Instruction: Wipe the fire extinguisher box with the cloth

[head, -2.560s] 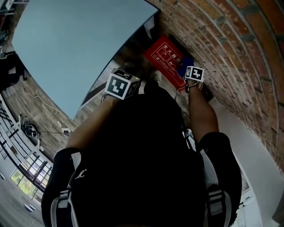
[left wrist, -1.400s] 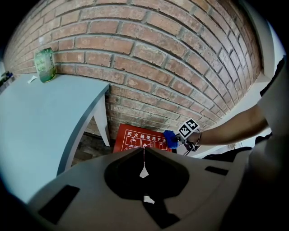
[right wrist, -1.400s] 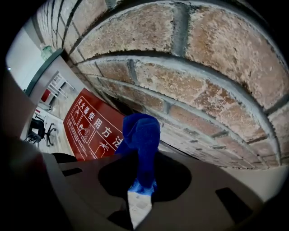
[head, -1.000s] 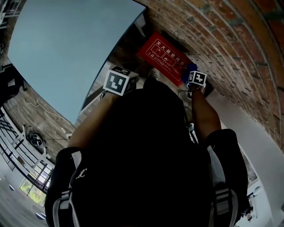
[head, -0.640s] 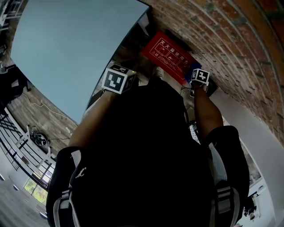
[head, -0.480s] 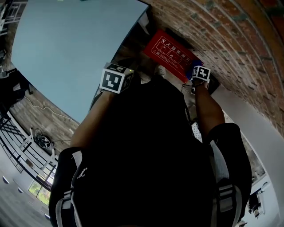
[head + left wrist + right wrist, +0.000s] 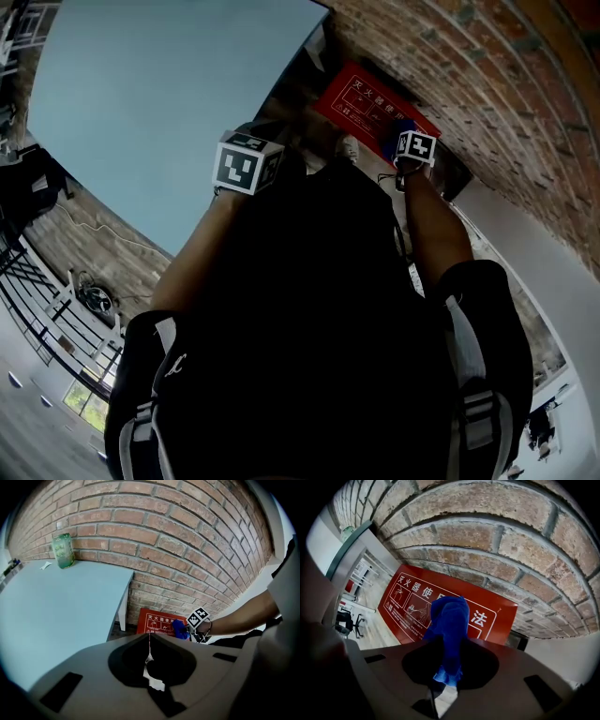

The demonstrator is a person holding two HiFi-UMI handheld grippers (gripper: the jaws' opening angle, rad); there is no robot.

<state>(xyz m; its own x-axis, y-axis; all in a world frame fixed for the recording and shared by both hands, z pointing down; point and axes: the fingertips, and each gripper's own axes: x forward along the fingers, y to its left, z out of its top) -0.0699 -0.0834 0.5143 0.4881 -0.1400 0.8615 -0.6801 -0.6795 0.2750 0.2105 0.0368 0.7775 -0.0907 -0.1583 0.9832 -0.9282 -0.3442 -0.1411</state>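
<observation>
The red fire extinguisher box (image 7: 367,103) with white print stands on the floor against the brick wall. In the right gripper view its face (image 7: 412,597) fills the middle. My right gripper (image 7: 449,644) is shut on a blue cloth (image 7: 450,616), and the cloth presses against the right part of the box face. From the left gripper view the cloth (image 7: 179,628) shows on the box (image 7: 157,622) beside the right gripper's marker cube (image 7: 198,617). My left gripper (image 7: 149,641) hangs well back from the box, shut on nothing.
A light blue table (image 7: 159,84) stands left of the box, its white leg (image 7: 123,613) close to the box's left edge. A green bottle (image 7: 63,550) stands at the table's back by the brick wall (image 7: 187,541). A dark gap (image 7: 518,639) lies right of the box.
The right gripper with the cloth has slid a little along the right part of the box face. The left gripper has stayed roughly where it was.
</observation>
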